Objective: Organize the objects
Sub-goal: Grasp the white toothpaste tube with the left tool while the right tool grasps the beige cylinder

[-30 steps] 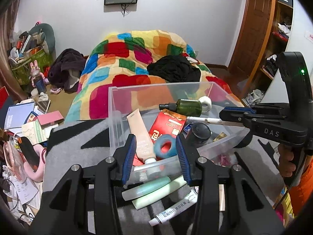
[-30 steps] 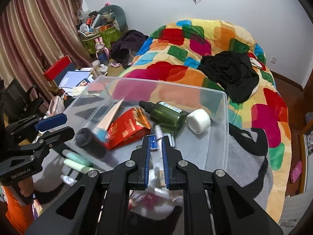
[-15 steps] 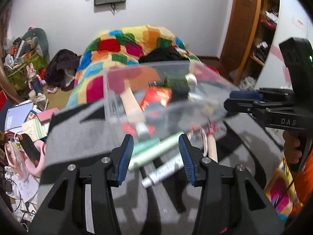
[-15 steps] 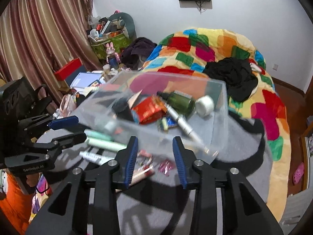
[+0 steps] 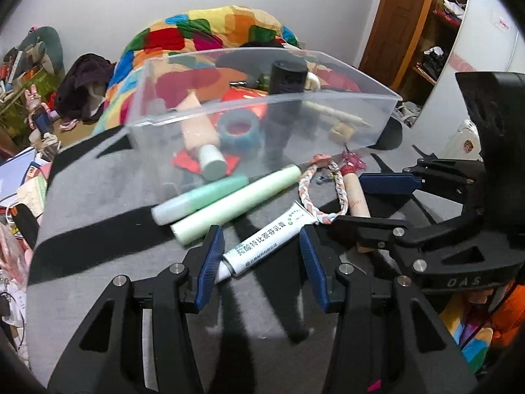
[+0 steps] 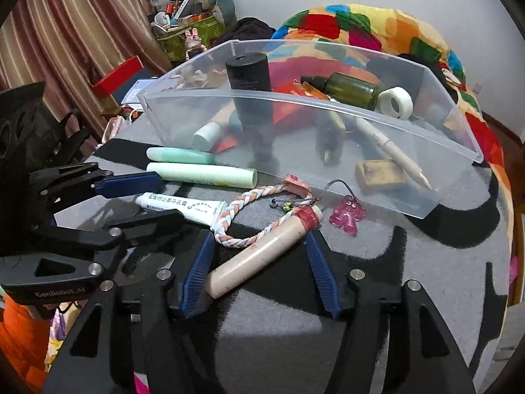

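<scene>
On the grey and black blanket [image 6: 393, 279], my left gripper [image 5: 262, 264] straddles a white ointment tube [image 5: 265, 238], jaws open, pads off its sides. My right gripper [image 6: 259, 274] straddles a beige tube [image 6: 262, 256] with a red band, its jaws opening, pads clear of it. A braided cord [image 6: 246, 203] loops over both tubes. Each gripper shows in the other's view: the right gripper [image 5: 370, 207], the left gripper [image 6: 144, 202]. Behind stands a clear plastic bin [image 6: 328, 105] holding a black bottle [image 6: 249, 78], a green bottle [image 6: 351, 90], a white pen [image 6: 390, 147] and other items.
Two pale green tubes [image 6: 203, 172] lie against the bin's front wall. A pink bear charm [image 6: 347, 215] and a small clip lie beside the beige tube. A bed with a patchwork quilt [image 5: 213, 29] is behind; cluttered floor [image 6: 183, 16] lies at the left.
The right gripper, shut on the white pen over the bin, opened and left the pen inside, then came down over the beige tube. The left gripper dropped from the bin's front to the ointment tube.
</scene>
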Motion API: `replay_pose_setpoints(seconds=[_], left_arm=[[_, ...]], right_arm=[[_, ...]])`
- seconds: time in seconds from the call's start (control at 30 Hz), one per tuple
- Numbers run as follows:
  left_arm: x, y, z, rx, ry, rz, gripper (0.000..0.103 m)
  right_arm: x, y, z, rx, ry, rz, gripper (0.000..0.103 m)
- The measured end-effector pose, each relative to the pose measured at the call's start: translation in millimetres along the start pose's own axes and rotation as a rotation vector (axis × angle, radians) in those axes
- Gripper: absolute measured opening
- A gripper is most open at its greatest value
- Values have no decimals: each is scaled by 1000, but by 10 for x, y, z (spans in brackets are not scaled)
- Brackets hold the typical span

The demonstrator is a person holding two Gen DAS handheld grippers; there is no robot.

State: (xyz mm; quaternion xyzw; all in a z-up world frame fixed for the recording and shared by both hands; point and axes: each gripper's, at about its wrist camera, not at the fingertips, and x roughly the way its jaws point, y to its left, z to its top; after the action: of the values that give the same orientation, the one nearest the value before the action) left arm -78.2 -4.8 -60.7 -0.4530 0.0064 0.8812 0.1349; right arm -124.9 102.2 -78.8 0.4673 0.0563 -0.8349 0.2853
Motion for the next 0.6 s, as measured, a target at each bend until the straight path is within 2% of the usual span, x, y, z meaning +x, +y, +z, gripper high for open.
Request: replay_pose_setpoints(seconds=[0.1,0.17,0.2,0.27,0.47,0.53,0.6], left_arm=[[3,-46,-54,9,-4,4,47],[-35,-50,-87,3,-7,-13,41],[-56,-56,-106,1,-5,-23,35],[-82,-77,-134,4,-7,-30,33],[-34,-132,-104,-1,-31,27,33],[-11,-153,-102,0,-46,60,23],[-26,-156,-121,-2,-62,67,18]], right_arm=[[-61,-69,-73,2,-6,-13,48],[-105,-140,-114,13,-10,-21,35],[-124,-158,-117,16,-11,-22,32],[-146,-216,-135,26,-16,-32,21],[-127,-223,-114,40,-37,-49,19],[-132,-206,-122,33,-45,-64,15],[-153,-214,-146,31,-50,-66,14]])
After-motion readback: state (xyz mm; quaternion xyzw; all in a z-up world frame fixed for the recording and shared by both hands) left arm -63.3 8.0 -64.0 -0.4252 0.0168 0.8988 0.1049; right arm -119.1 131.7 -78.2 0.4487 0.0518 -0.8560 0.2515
